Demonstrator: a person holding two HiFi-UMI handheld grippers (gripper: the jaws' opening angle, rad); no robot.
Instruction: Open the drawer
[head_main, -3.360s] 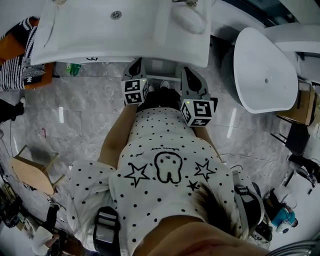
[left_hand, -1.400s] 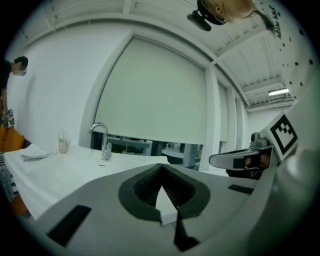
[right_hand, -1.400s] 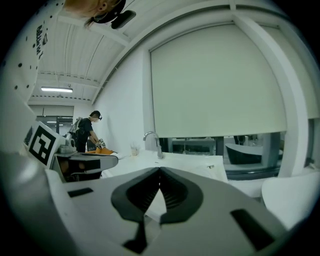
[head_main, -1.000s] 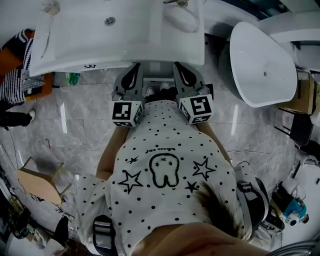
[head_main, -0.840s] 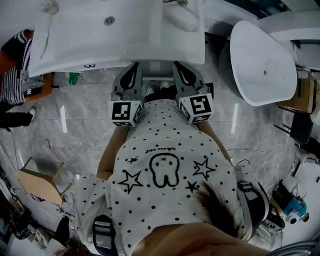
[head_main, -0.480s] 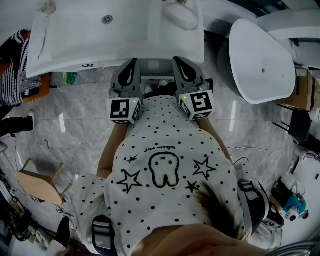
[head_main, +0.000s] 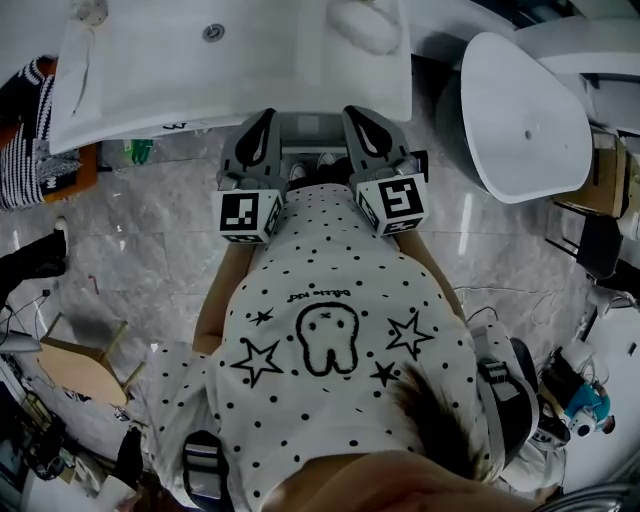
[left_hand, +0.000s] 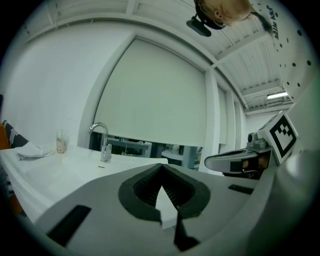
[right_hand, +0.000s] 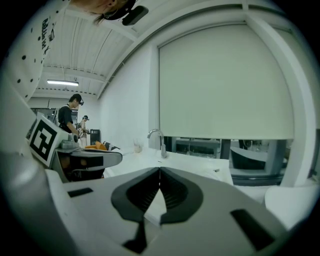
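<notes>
Your shirt (head_main: 330, 290): white, black dots, black stars. Your left gripper (left_hand: 161, 167) and right gripper (right_hand: 159, 170): grey. Marker cube (head_main: 247, 215): black-and-white squares. Sink (head_main: 150, 70): white. Floor (head_main: 150, 240): grey veined marble. Cloth (head_main: 30, 165): black-white stripes.
</notes>
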